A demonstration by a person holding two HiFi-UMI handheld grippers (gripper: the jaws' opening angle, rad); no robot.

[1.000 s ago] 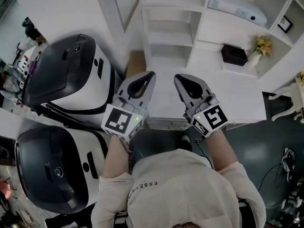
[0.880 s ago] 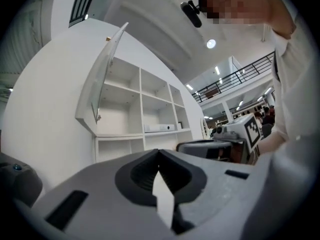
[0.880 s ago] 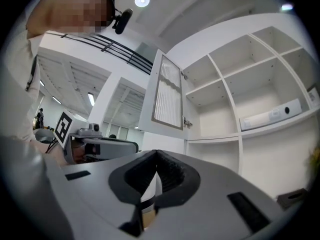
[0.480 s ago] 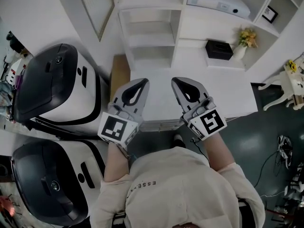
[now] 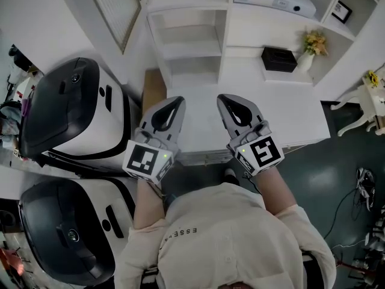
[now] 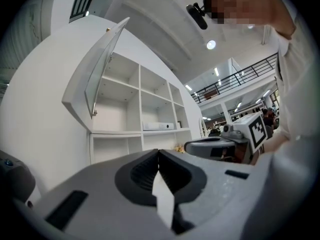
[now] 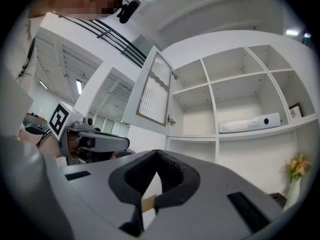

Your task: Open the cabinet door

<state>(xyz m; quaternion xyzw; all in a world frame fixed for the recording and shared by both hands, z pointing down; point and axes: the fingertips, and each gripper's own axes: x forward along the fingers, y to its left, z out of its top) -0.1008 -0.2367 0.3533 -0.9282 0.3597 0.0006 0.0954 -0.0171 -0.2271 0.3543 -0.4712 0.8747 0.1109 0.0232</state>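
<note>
The white cabinet door (image 5: 114, 8) with a slatted panel stands swung open at the upper left of the shelf unit (image 5: 189, 35). It also shows in the left gripper view as the tilted door (image 6: 102, 69) and in the right gripper view as the door (image 7: 152, 91). My left gripper (image 5: 178, 100) and right gripper (image 5: 224, 98) hover side by side over the white counter (image 5: 301, 122), short of the shelves. Both are shut with nothing in them, as the left gripper (image 6: 158, 151) and the right gripper (image 7: 157, 152) show in their own views. Neither touches the door.
Two large black-and-white machines (image 5: 78, 110) (image 5: 66, 227) stand at the left. A brown box (image 5: 153, 86) sits between them and the counter. The shelves hold a white device (image 5: 274, 0), a black box (image 5: 278, 59), a vase of flowers (image 5: 314, 44) and a picture frame (image 5: 340, 11).
Both grippers have drifted slightly left and lower in the head view, mostly before the middle frame. They stay shut. The door stands open throughout.
</note>
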